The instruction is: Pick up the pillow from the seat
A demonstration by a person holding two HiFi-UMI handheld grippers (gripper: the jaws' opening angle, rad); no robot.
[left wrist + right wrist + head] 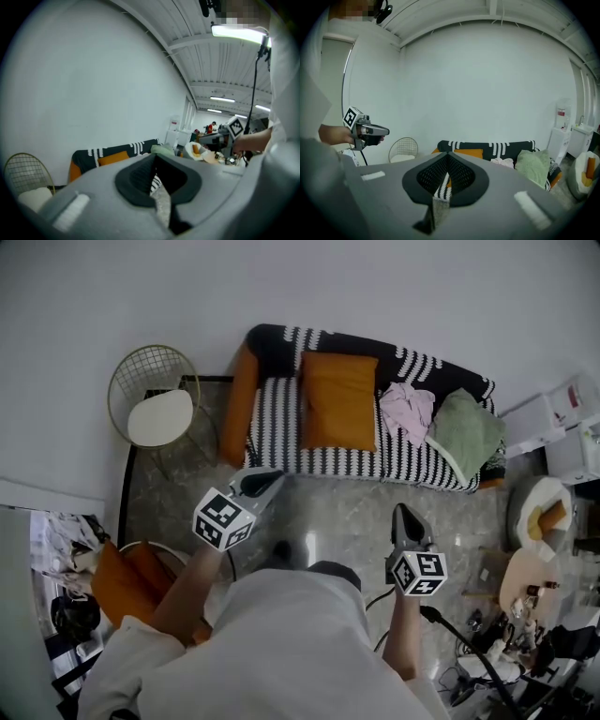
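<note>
An orange pillow [339, 399] lies on the seat of a black-and-white striped sofa [375, 460], leaning on the backrest. To its right lie a pink cloth [407, 411] and a green pillow [466, 432]. My left gripper [272, 476] hovers over the floor just in front of the sofa's left end, shut and empty. My right gripper [402, 512] hangs further back, short of the sofa front, also shut with nothing held. The right gripper view shows the orange pillow [469, 153] beyond the closed jaws, with the left gripper [377, 131] at the left.
A wire chair [155, 399] with a white cushion stands left of the sofa. An orange cushion [240, 401] rests against the sofa's left arm. At the right are a round table [530, 582] with small items and white cabinets [562, 418]. A cable [469, 652] trails over the floor.
</note>
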